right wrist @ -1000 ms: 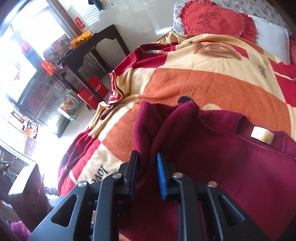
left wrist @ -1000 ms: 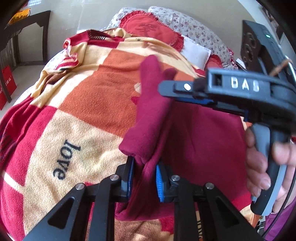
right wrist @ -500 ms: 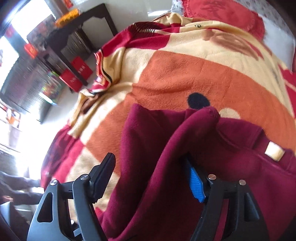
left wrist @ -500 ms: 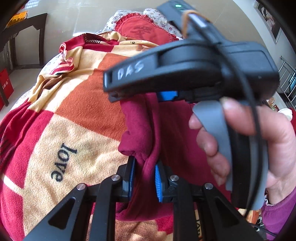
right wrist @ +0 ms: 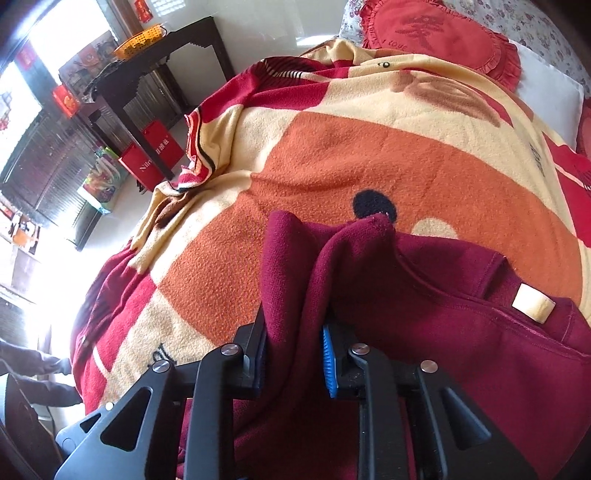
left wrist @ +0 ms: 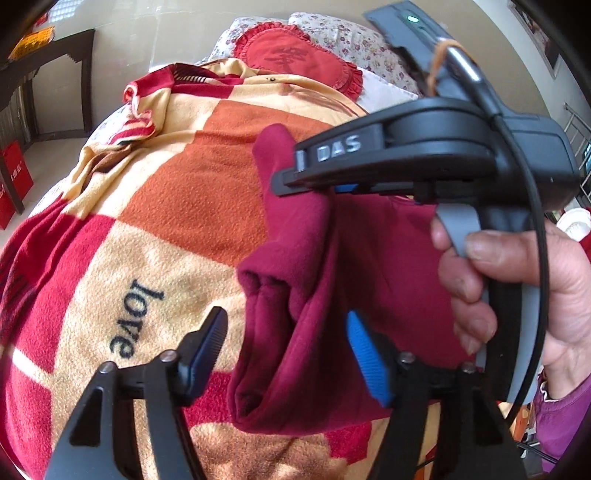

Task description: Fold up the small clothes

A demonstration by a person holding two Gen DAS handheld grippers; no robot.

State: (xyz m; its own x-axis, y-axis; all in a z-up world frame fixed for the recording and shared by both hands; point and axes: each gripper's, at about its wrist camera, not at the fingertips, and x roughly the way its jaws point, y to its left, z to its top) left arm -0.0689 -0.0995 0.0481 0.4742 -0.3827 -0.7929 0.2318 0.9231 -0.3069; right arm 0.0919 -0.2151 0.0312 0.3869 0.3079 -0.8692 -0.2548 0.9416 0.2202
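Left wrist view, hidden: the right claw [left wrist: 295, 184] and the hand [left wrist: 509, 291] holding it cover much of the dark red garment [left wrist: 295, 295]. The tips of that claw are hard to see behind the cloth.
Left wrist view, count: one garment, one blanket [left wrist: 177, 206] with the word "love", one red heart pillow [left wrist: 295, 55], one dark side table [left wrist: 55, 62] by the wall.
Left wrist view, left claw: the left claw [left wrist: 288, 350] is opening. Its two jaws stand wide apart, with a folded lump of the garment between them, and the pads do not press on it.
Left wrist view, change: a moment ago these jaws were pinched tight on that same lump.
Left wrist view, where: the garment lies on the blanket on the bed, and its far edge is lifted up by the right claw.

Right wrist view, hidden: the lower part of the garment [right wrist: 424, 332] is cut off by the picture edge and by the black claw arms.
Right wrist view, count: one garment with one pale tag [right wrist: 533, 303], one blanket [right wrist: 369, 155], one heart pillow [right wrist: 436, 33], one dark side table [right wrist: 155, 62], two red bags [right wrist: 151, 155] on the floor.
Right wrist view, right claw: the right claw [right wrist: 293, 354] is closing, clamped on a raised fold of the garment.
Right wrist view, change: half a second ago its jaws were wide apart around the fold.
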